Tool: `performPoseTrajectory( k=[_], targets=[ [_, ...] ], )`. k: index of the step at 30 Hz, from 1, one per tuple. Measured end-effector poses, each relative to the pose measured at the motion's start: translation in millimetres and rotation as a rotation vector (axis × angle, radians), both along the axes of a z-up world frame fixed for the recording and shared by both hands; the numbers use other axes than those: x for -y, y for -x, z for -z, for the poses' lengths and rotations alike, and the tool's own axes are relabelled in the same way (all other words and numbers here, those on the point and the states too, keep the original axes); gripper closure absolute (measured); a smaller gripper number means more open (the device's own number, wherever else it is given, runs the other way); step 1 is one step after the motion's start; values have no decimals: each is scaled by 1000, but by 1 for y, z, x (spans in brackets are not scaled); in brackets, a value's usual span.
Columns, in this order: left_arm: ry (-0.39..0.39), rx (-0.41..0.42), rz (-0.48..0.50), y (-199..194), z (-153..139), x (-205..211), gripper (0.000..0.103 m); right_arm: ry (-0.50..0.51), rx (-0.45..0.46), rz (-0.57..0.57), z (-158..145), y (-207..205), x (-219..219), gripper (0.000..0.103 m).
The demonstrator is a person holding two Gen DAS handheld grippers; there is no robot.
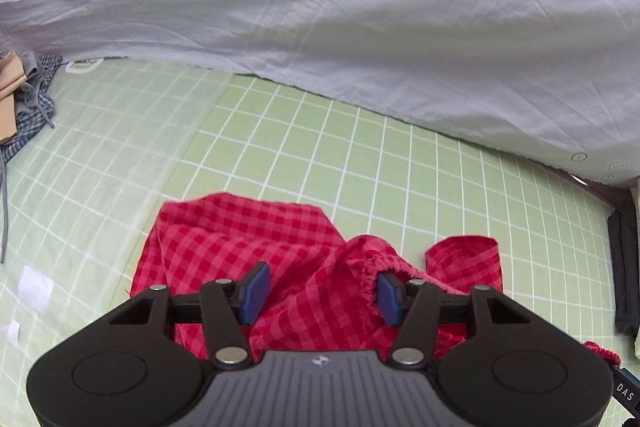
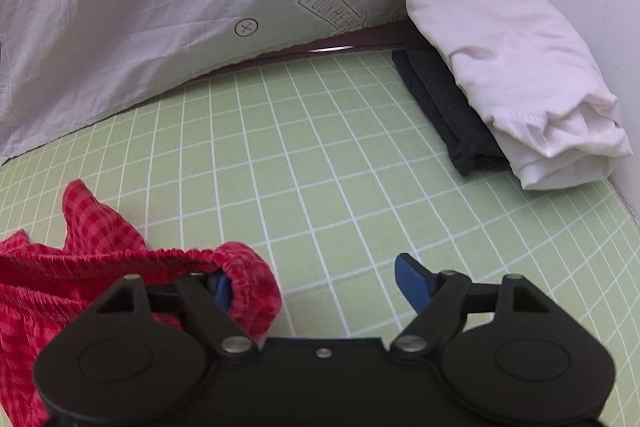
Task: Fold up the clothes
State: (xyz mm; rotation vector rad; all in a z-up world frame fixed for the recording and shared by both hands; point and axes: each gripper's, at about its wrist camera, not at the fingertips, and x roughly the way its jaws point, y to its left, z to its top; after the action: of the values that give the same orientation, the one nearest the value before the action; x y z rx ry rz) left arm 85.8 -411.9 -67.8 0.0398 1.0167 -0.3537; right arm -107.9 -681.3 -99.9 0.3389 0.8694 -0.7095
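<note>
Red checked shorts lie crumpled on the green grid mat. My left gripper is open just above them, and the gathered waistband reaches its right pad. In the right wrist view the shorts lie at the lower left on the mat. My right gripper is open, and the elastic waistband bunches around its left pad. Its right pad is over bare mat.
A white sheet with carrot prints hangs along the back. A pile of unfolded clothes sits at the far left. Folded white and dark garments are stacked at the back right by the wall.
</note>
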Motion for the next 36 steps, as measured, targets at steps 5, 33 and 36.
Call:
performPoseTrajectory(
  k=[5, 33, 36],
  targets=[
    [23, 69, -22, -33, -25, 4, 46, 49, 62, -37, -25, -44, 7, 24],
    [136, 168, -90, -38, -75, -33, 46, 145, 286, -73, -114, -67, -2, 20],
    [93, 92, -97, -22, -41, -44, 46, 117, 210, -71, -83, -52, -11, 20]
  ],
)
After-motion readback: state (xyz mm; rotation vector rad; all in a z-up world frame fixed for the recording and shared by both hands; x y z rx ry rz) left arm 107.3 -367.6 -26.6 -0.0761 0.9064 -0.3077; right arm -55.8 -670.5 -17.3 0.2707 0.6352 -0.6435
